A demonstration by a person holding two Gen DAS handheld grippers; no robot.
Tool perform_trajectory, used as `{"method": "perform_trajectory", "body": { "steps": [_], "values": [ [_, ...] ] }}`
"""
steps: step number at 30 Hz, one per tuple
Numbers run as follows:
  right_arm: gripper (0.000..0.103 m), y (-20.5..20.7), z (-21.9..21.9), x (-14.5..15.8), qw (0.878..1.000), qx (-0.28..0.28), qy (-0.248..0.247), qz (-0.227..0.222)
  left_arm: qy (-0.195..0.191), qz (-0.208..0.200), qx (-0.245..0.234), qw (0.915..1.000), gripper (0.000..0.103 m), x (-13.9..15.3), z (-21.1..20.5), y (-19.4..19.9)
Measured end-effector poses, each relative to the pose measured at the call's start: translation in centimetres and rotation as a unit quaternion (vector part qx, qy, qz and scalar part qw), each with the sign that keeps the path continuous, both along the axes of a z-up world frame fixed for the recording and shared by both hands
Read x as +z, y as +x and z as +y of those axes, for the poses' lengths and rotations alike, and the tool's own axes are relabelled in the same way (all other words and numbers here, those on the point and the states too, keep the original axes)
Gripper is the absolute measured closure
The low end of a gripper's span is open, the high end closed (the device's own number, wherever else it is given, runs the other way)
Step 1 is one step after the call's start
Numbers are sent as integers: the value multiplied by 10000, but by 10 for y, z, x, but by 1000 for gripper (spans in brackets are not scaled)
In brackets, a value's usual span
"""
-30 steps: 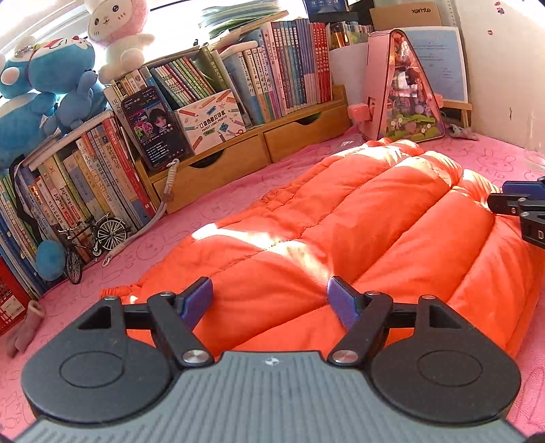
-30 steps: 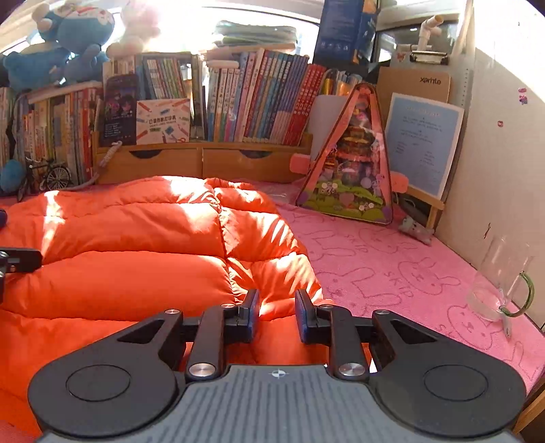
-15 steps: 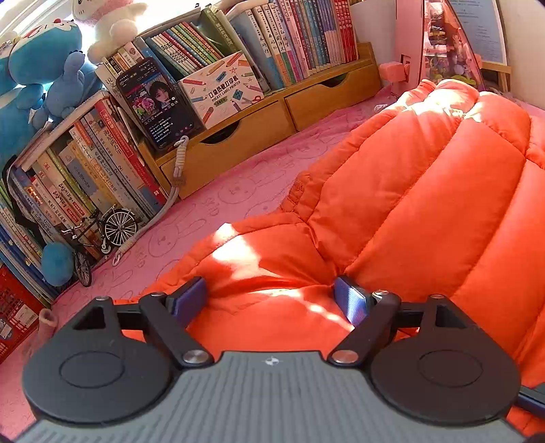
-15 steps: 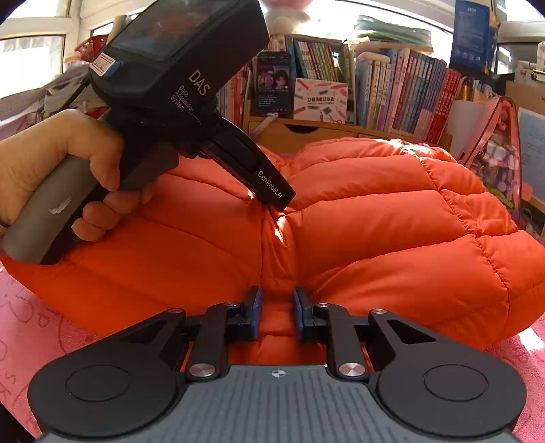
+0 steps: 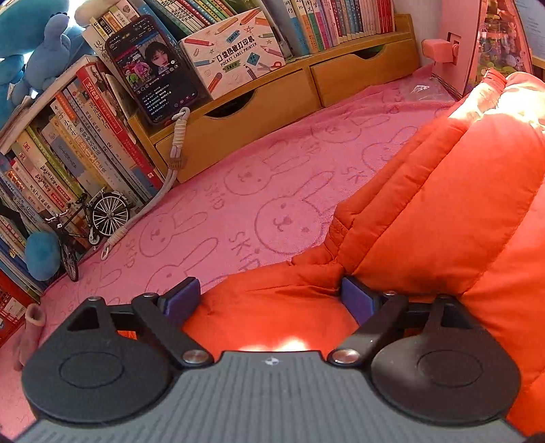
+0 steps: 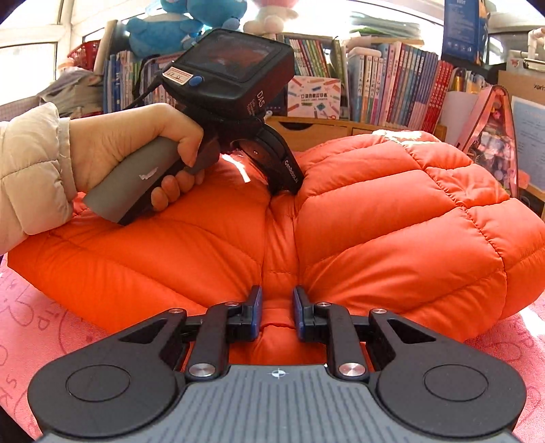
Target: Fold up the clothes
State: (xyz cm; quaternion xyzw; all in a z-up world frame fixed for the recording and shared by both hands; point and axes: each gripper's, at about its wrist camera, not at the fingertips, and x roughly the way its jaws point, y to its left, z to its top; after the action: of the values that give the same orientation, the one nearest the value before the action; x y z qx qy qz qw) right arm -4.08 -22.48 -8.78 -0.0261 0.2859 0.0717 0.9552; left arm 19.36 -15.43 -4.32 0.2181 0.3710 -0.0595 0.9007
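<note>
An orange puffer jacket lies bunched on the pink bunny-print cloth. My left gripper sits low over the jacket's edge. Its jaws are wide and opening, with a hump of orange fabric between the blue pads, which do not squeeze it. In the right wrist view a hand holds that left gripper's black housing, and its fingertips are sunk in a crease, hidden. My right gripper is shut on a narrow ridge of the jacket at its near edge.
Wooden drawers and rows of books line the far side. A phone leans there, its strap hanging down. A model bicycle and blue plush toys stand at the left. A pink triangular case stands at the right.
The left gripper has slid left to the jacket's edge and its jaws have spread wider. The right view swung left onto the jacket's crease, bringing the hand and left gripper into sight.
</note>
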Motion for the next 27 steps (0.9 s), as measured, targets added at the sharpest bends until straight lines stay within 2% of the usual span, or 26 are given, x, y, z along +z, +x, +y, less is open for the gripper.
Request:
{"method": "perform_trajectory", "body": {
  "steps": [3,5,7,9,10,11,12,14,16,17,21,22,24,27],
  "values": [
    [82,-3,-5,0,9998,47,171,-106,9,-86,-13,10000,9,-2,0,-1],
    [82,-7,-20,4,9981,81,594,-155,-6,-147,-3,9999,9,-3,0,-2],
    [77,-13,-44,11,9926,-10,1195,-196,6,-214,-6,9998,9,-4,0,-4],
    [62,-20,-73,19,9821,-211,1848,-281,37,-285,-24,9996,9,-4,-1,-5],
    [58,-25,-91,25,9748,-433,2155,-384,40,-315,-28,9995,9,-5,-1,-6],
    [47,-30,-109,29,9668,-704,2406,-484,32,-338,-29,9994,9,-5,-1,-6],
    [36,-33,-125,31,9589,-988,2601,-550,21,-358,-29,9994,9,-5,-1,-6],
    [24,-35,-157,32,9431,-1613,2864,-503,-5,-386,-30,9993,9,-5,-1,-7],
    [23,-32,-181,28,9308,-1984,3052,-323,-43,-398,-29,9992,9,-6,1,-7],
    [19,-29,-192,25,9242,-2103,3183,-200,-62,-403,-29,9992,9,-6,1,-7],
    [1,-11,-214,12,8955,-2095,3926,123,-84,-387,-8,9992,9,-2,3,-9],
    [0,-5,-217,10,8910,-2052,4046,176,-79,-358,6,9993,10,1,4,-10],
    [0,4,-217,10,8910,-2092,4026,184,-93,-409,65,9991,13,11,8,-22],
    [0,19,-216,9,8912,-2066,4031,251,-158,-710,-150,9972,14,26,11,-59]
  ]
}}
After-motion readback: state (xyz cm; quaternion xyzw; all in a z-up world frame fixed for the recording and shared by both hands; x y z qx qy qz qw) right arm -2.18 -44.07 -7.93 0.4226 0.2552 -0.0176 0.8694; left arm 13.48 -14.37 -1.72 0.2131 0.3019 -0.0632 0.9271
